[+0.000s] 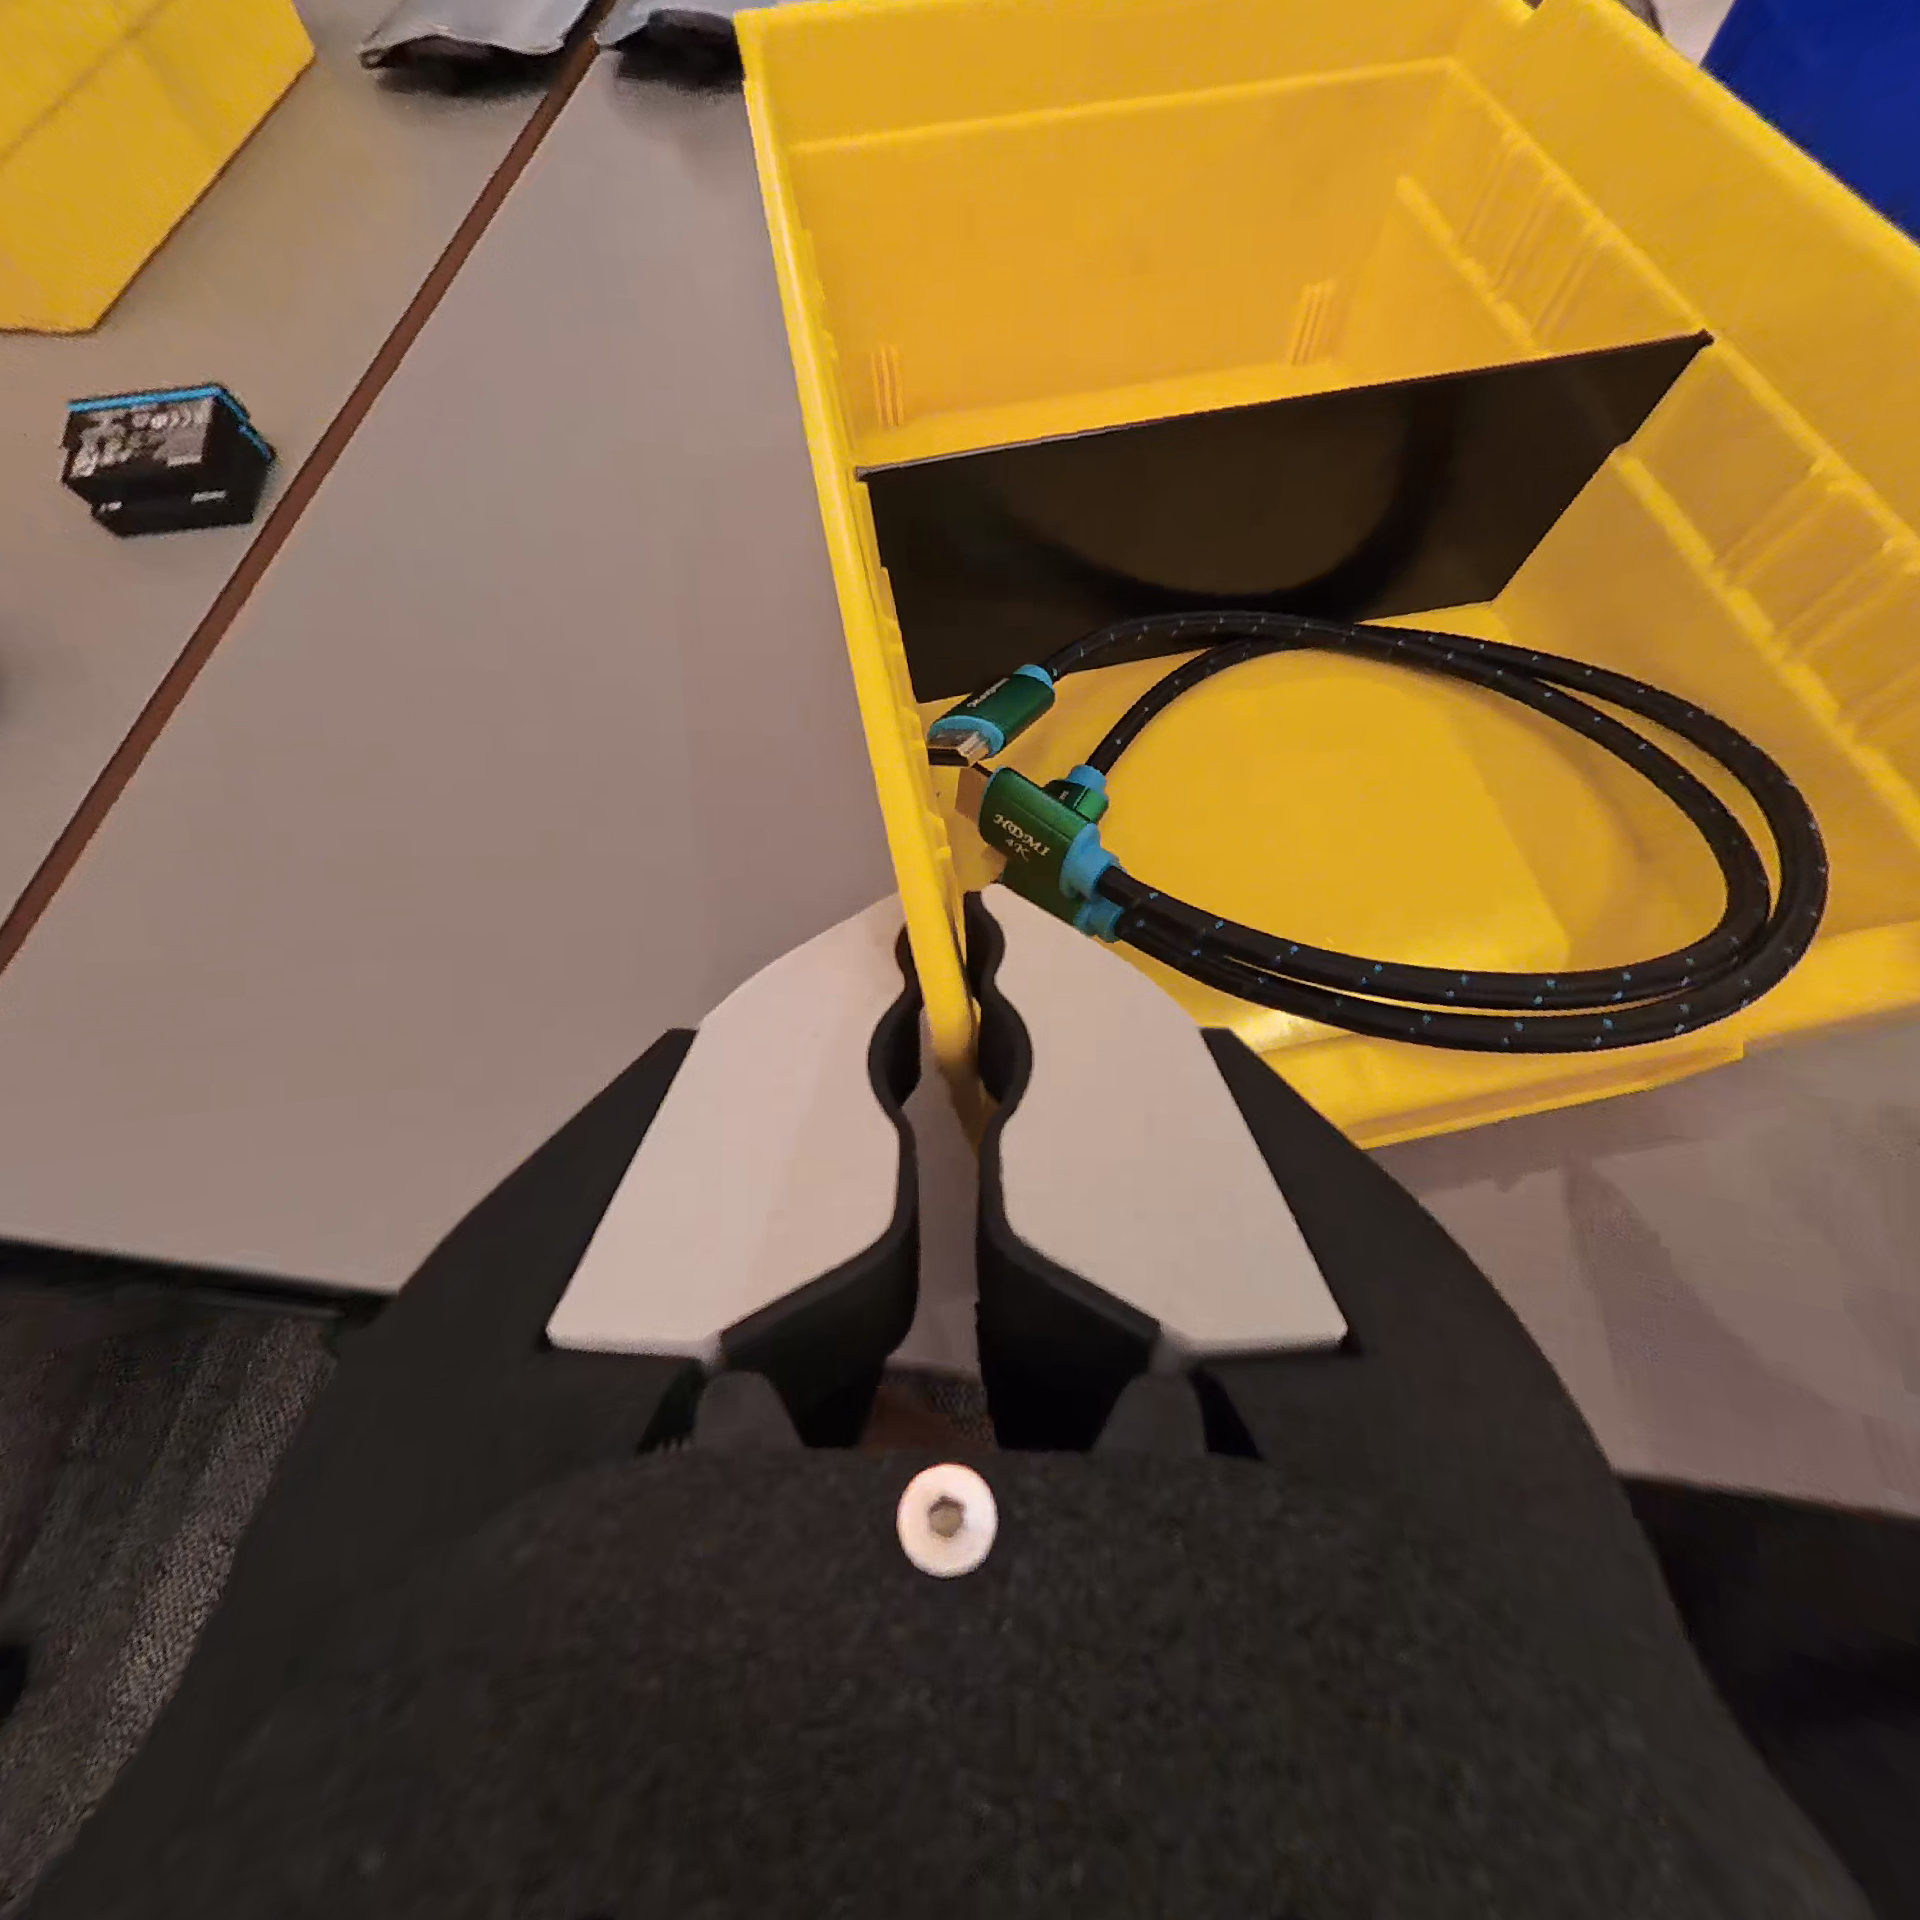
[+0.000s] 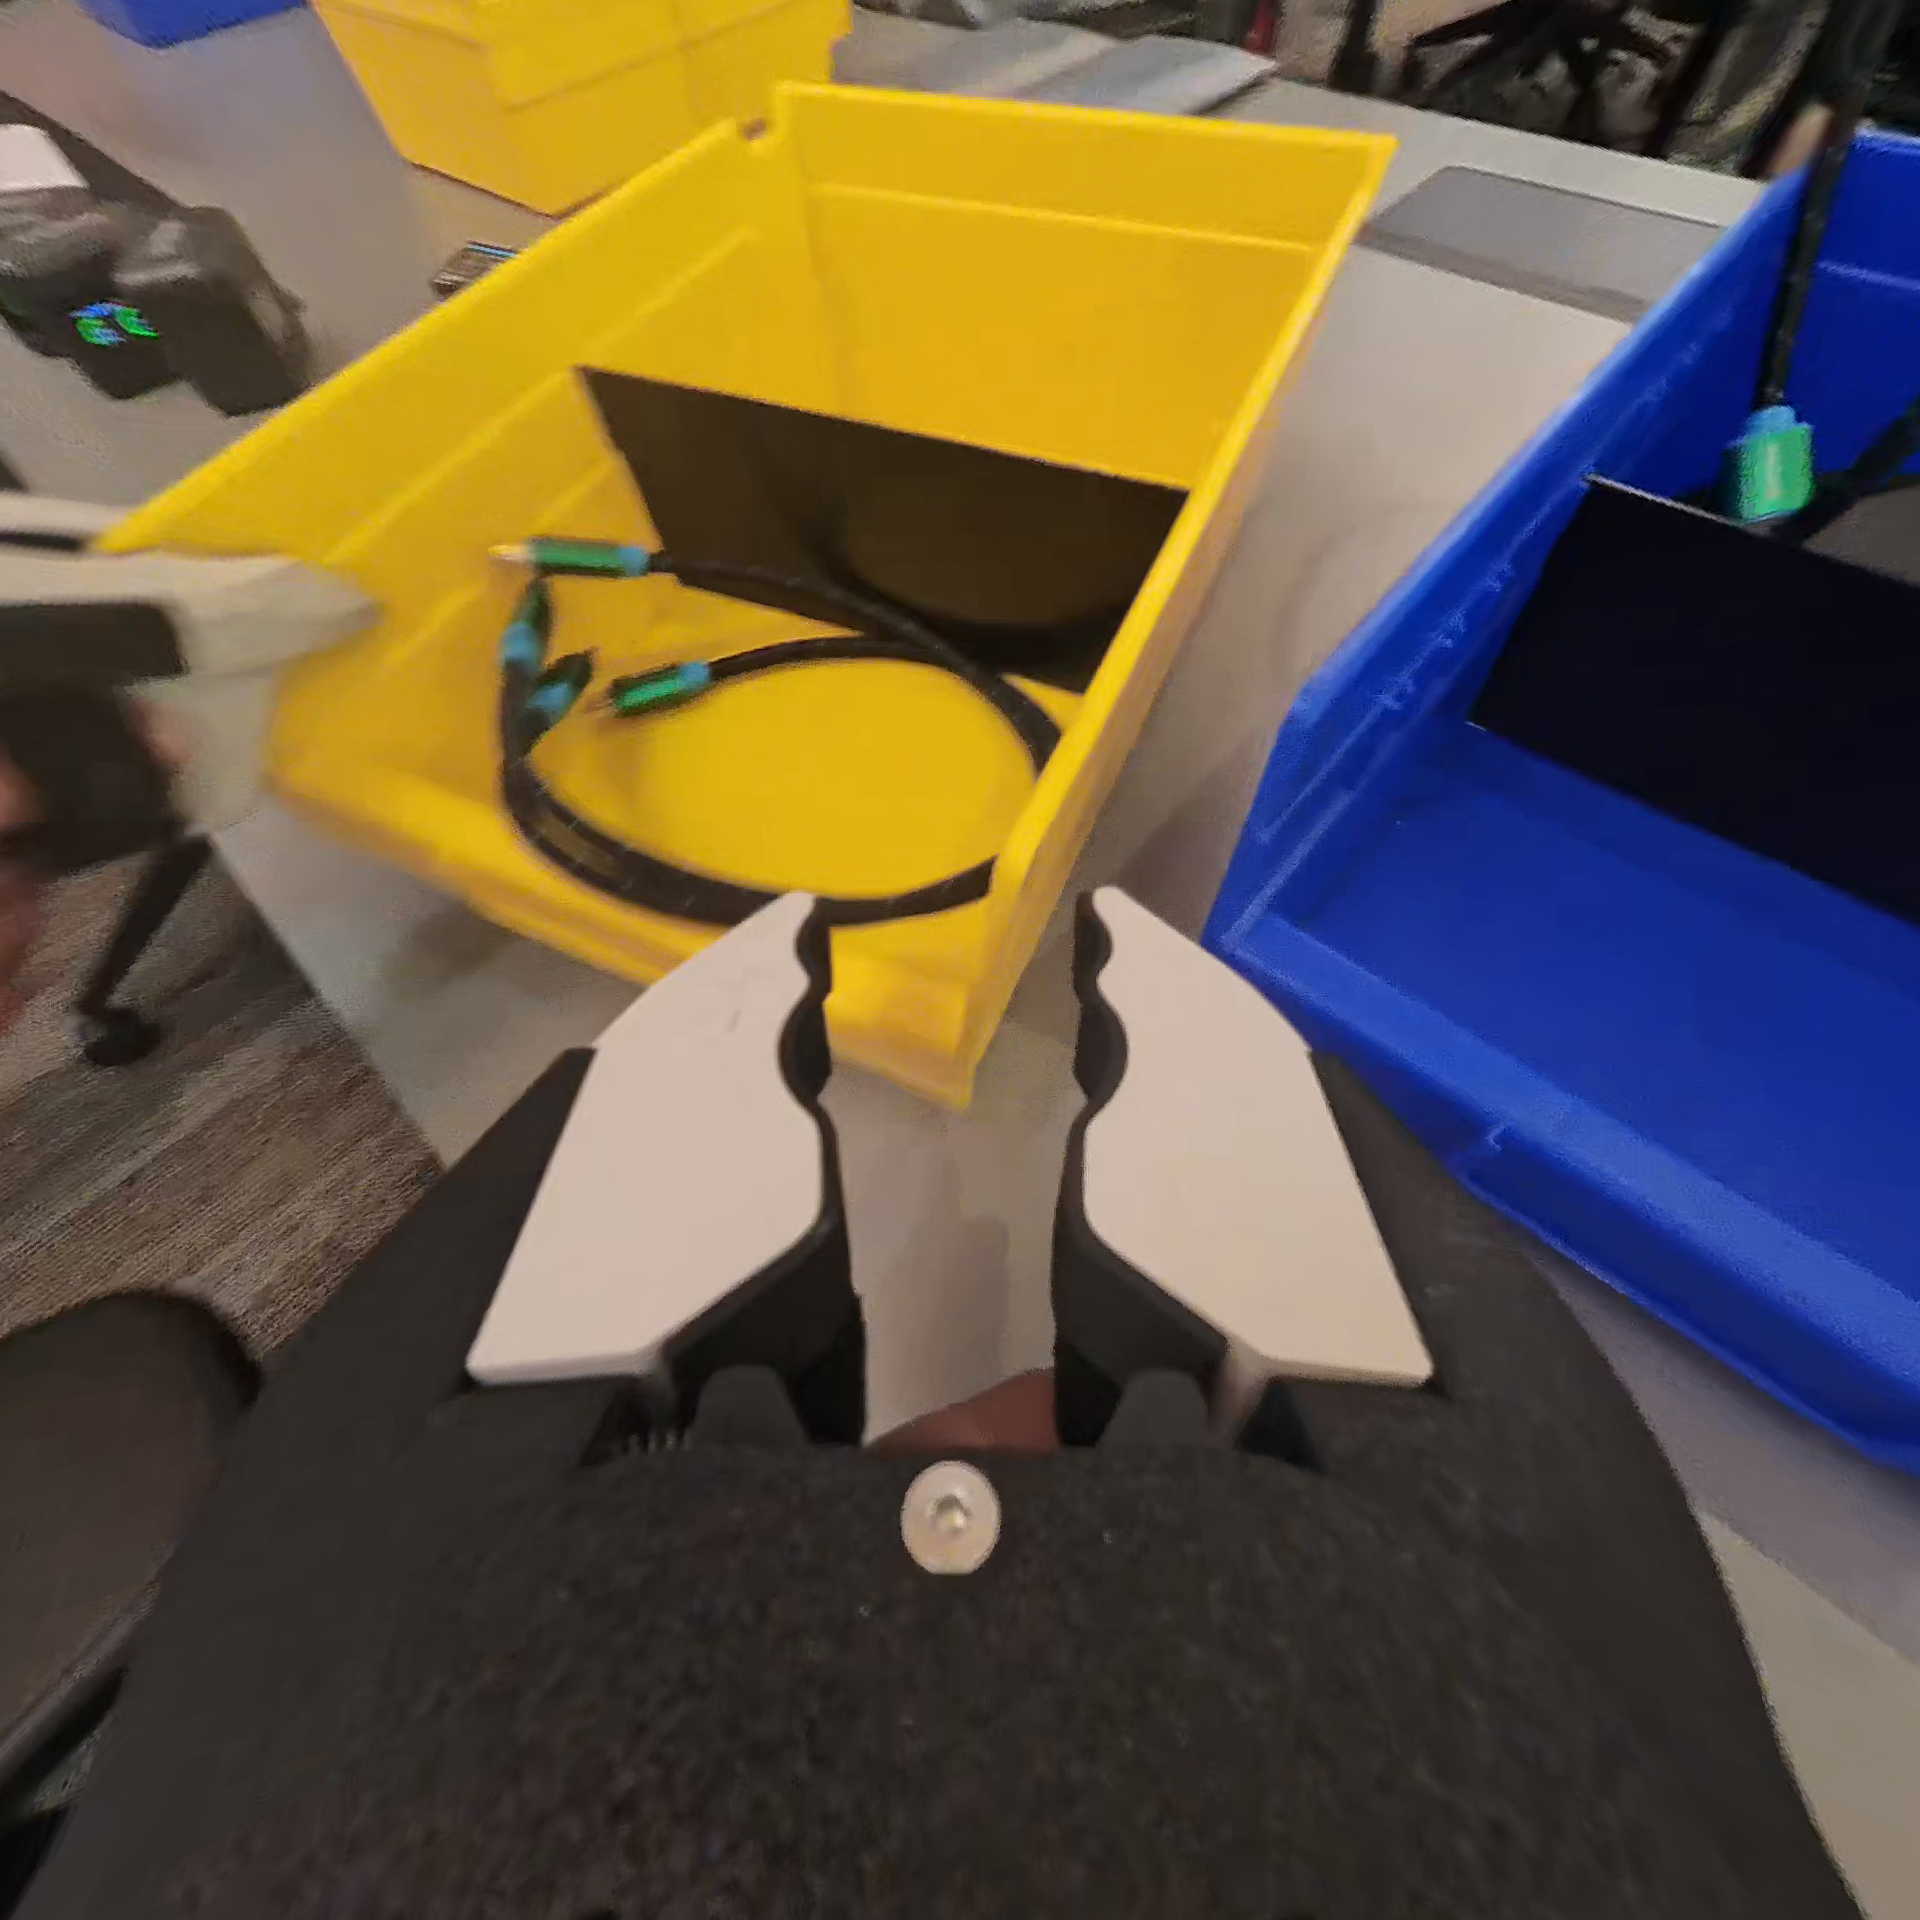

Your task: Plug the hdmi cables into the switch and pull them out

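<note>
- Grip first: our left tongs (image 1: 948, 961) pinch the yellow plastic bin's (image 1: 940, 997) side wall; we hold it steady.
- Our right tongs (image 2: 951, 935), parted and empty, should reach just ahead for the black braided, green-plugged HDMI cables (image 2: 665, 689).

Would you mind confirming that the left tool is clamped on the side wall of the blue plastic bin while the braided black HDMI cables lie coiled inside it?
Not quite: the bin is yellow, not blue. The left wrist view shows the left tool clamped on the side wall of the yellow plastic bin, with the braided black HDMI cables coiled inside it.
</note>
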Motion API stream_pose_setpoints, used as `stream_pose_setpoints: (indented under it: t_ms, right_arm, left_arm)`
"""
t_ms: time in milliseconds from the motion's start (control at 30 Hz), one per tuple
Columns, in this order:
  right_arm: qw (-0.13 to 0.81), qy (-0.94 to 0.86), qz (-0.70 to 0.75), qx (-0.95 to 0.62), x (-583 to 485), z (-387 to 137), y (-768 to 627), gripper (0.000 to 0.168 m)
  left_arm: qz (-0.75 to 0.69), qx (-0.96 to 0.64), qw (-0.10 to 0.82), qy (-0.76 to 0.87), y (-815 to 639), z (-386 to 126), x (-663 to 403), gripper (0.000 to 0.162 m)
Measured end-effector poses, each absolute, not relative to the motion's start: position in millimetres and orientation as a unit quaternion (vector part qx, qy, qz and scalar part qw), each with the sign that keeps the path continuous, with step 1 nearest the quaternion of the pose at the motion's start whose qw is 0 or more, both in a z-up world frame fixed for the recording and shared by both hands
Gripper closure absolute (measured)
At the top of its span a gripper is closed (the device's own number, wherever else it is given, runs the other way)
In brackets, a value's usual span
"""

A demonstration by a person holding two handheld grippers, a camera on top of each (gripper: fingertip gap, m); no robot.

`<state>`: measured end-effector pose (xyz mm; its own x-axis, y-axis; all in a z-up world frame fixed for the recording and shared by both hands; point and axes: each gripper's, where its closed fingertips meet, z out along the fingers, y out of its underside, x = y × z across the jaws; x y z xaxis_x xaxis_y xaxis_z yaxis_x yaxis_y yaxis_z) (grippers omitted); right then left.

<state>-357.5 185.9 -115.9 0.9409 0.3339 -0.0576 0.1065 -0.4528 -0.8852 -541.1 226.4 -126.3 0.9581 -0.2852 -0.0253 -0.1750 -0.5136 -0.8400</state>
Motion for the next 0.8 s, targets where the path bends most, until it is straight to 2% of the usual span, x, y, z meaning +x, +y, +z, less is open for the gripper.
stream_pose_setpoints:
  t_ms: [100, 200, 367, 533, 700, 800]
  right_arm:
    - [0.488, -0.089, 0.101, -0.863, -359, -126, 192, 0.15]
    - [0.489, -0.098, 0.071, -0.864, -357, -127, 186, 0.159]
    - [0.512, -0.127, 0.055, -0.848, -363, -110, 162, 0.16]
    - [0.616, -0.115, 0.018, -0.779, -335, -38, 154, 0.16]
    - [0.678, -0.062, -0.03, -0.732, -248, 40, 140, 0.16]
    - [0.688, -0.008, -0.075, -0.722, -167, 64, 130, 0.161]
  left_arm:
    - [-0.072, -0.865, 0.481, 0.123, 202, -126, -545, 0.157]
    - [-0.082, -0.847, 0.51, 0.127, 180, -124, -547, 0.156]
    - [-0.051, -0.814, 0.565, 0.122, 154, -93, -553, 0.156]
    - [-0.024, -0.748, 0.649, 0.138, 147, -12, -522, 0.157]
    - [-0.062, -0.696, 0.694, 0.175, 161, 61, -428, 0.158]
    - [-0.087, -0.679, 0.692, 0.228, 176, 74, -343, 0.157]
